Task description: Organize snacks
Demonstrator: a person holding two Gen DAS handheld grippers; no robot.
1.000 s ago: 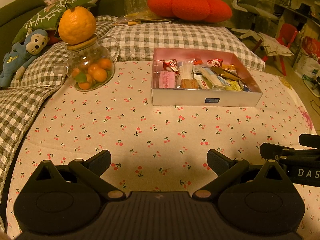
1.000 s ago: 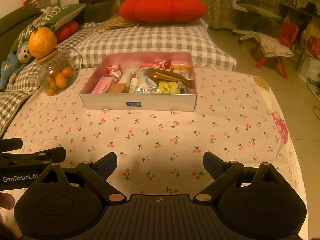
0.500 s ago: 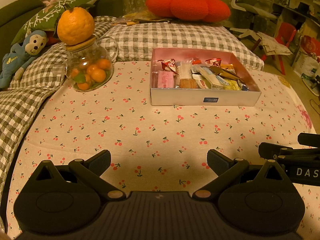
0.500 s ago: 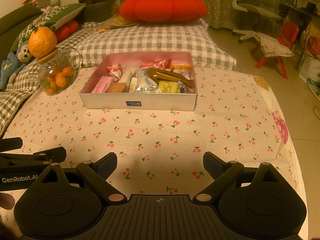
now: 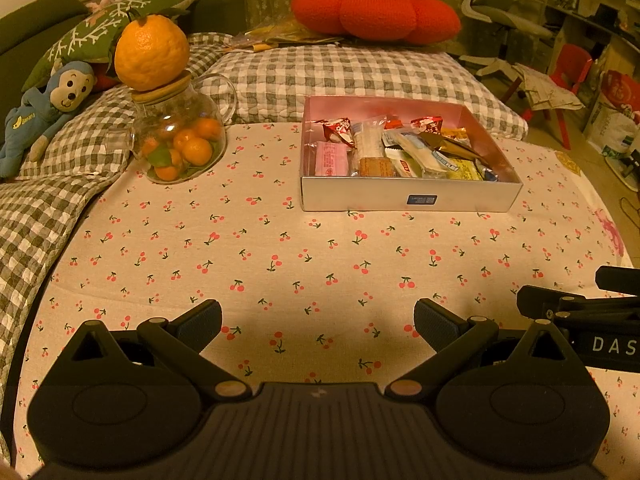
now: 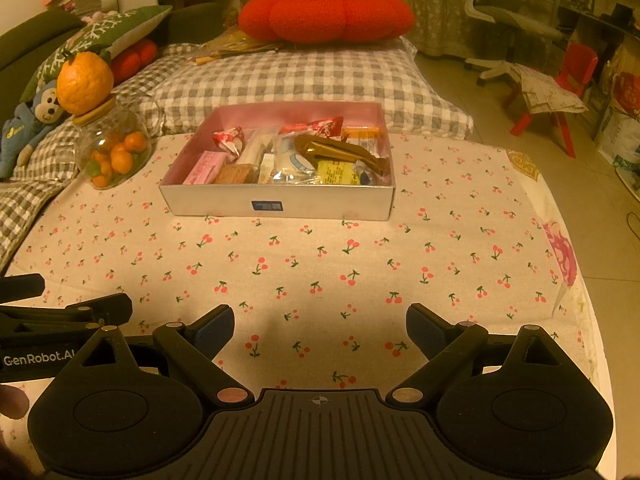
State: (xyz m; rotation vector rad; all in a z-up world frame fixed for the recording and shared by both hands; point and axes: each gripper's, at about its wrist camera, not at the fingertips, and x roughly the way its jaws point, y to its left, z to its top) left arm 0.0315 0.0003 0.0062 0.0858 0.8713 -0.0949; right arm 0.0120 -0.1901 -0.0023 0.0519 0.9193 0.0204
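Left wrist view: our left gripper (image 5: 318, 320) has its fingers (image 5: 200, 316) spread wide, nothing between them, over the cherry-print cloth (image 5: 280, 256). The snack box (image 5: 408, 200) sits well ahead of the fingers and a bit to the right, flat on the cloth, and every snack (image 5: 400, 152) we see is inside it. A glass jar (image 5: 176, 140) of small oranges with a big orange (image 5: 151, 53) on its lid stands ahead-left, well apart from the box. The right gripper's side pokes in just right of our right finger.

Right wrist view: right gripper (image 6: 320, 330) also spread and empty. The box is straight ahead of the fingers, near wall facing us. A brown wrapper (image 6: 340, 151) lies on top of the pile; a pink pack (image 6: 204, 168) is at the left end.

Handling, our read: the packets look light, crinkly and slippery, and the contents may crush. We'd pinch a sealed edge or the narrow middle, gently. The box looks like thin card: take it by a wall, and expect it to flex.
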